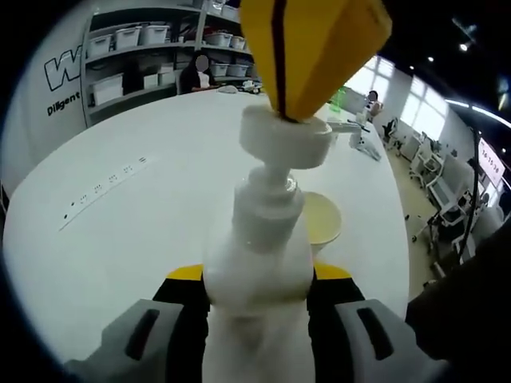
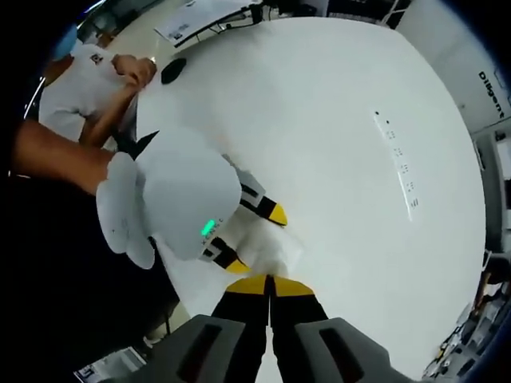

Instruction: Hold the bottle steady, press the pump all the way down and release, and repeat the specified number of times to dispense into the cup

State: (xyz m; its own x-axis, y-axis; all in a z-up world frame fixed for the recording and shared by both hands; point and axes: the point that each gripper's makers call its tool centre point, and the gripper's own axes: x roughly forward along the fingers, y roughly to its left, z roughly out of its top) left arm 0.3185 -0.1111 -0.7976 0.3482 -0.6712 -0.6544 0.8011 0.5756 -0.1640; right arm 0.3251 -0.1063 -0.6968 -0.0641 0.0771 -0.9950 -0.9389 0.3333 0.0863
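Observation:
A white pump bottle [image 1: 259, 263] stands upright on the white table, and my left gripper [image 1: 258, 273] is shut on its body, one yellow-tipped jaw on each side. My right gripper [image 1: 291, 112] comes down from above with its yellow jaws shut together, their tips resting on the pump head [image 1: 285, 140]. Just behind the bottle, under the spout side, sits a cream cup [image 1: 326, 222]. In the right gripper view my right gripper [image 2: 267, 286] points down at the bottle top [image 2: 267, 243], with the left gripper [image 2: 254, 239] clamped around it.
The round white table [image 1: 136, 231] has a flush power strip [image 1: 104, 187] on the left. Shelves with storage bins [image 1: 132, 48] stand beyond it. A person in a white shirt [image 2: 88, 80] stands by the table edge, and a black item [image 2: 172, 70] lies there.

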